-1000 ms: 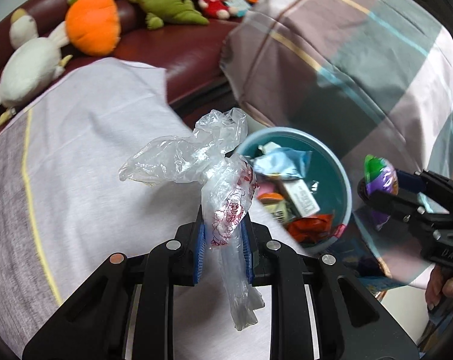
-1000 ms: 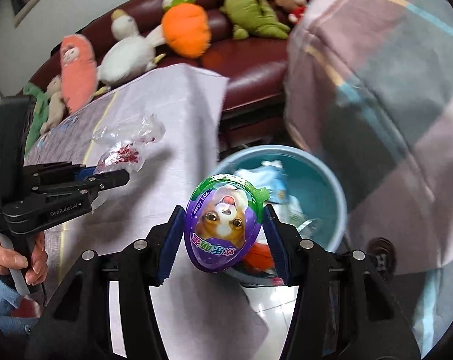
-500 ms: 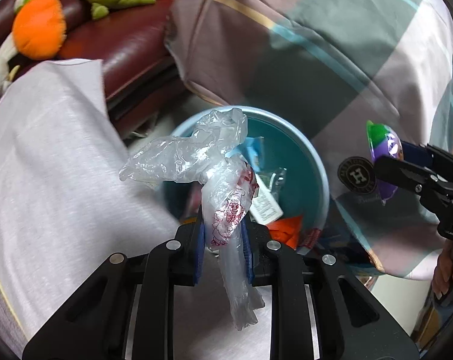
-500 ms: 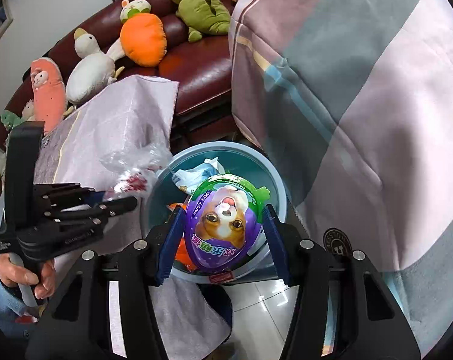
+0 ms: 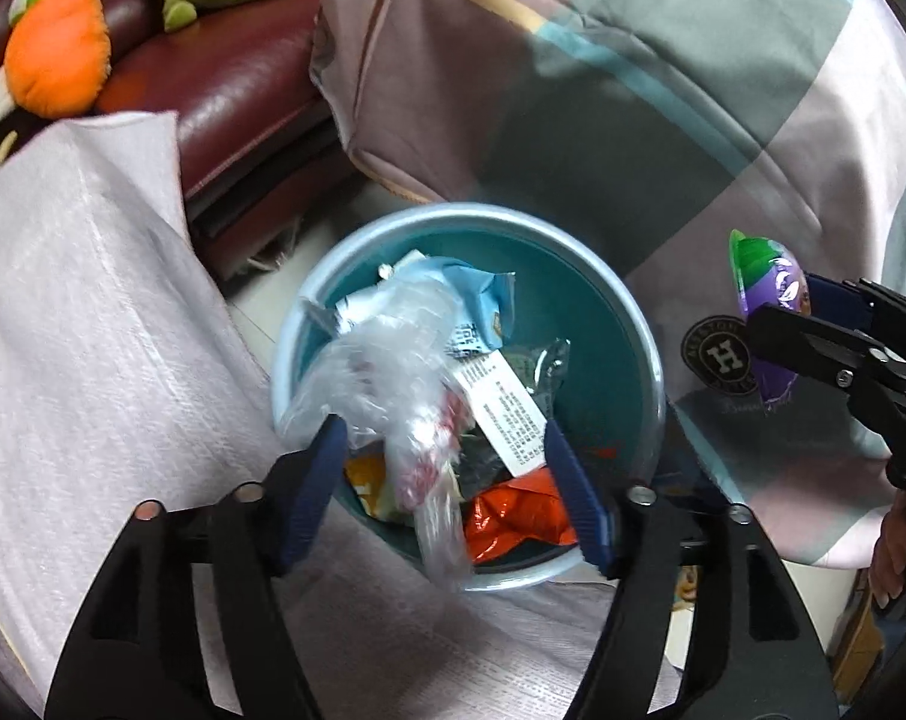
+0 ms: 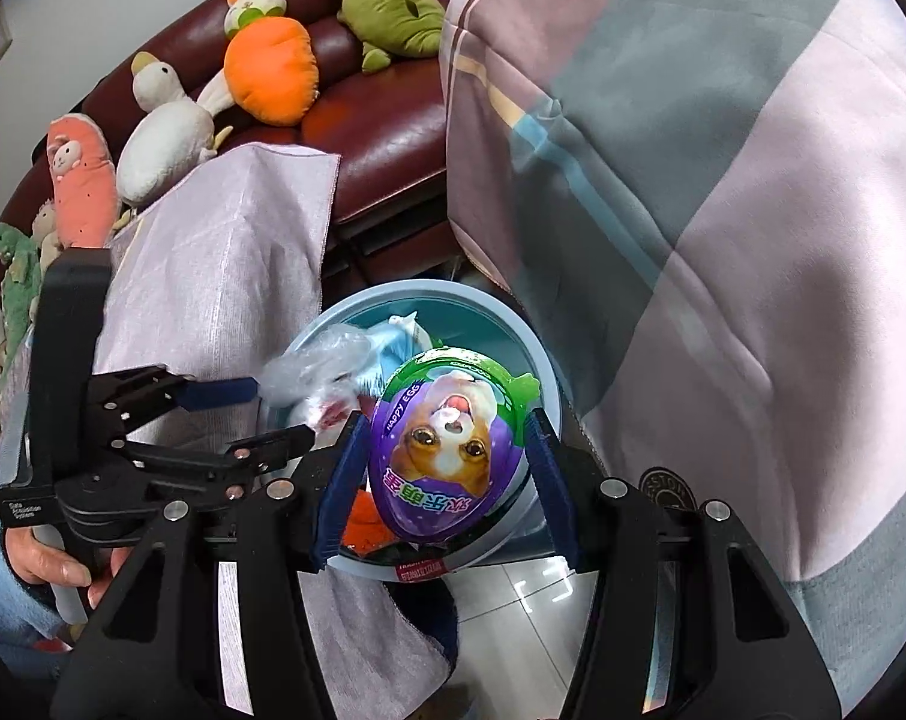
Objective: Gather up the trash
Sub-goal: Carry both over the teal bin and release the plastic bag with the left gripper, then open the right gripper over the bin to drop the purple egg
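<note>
Both grippers are matte black plastic with blue ribbed fingers (image 5: 309,480), silver screws, white lettering; blue sleeve (image 6: 3,606) too.

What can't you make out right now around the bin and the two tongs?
- Clear plastic bag, left wrist view: motion-blurred between the open left tongs; whether it touches the pads is unclear.
- Teal bin floor: covered by wrappers in both views.
- Bin's near rim, right wrist view: hidden behind the purple Happy Egg package gripped by the right tongs.
- White label print: too small to read.
</note>
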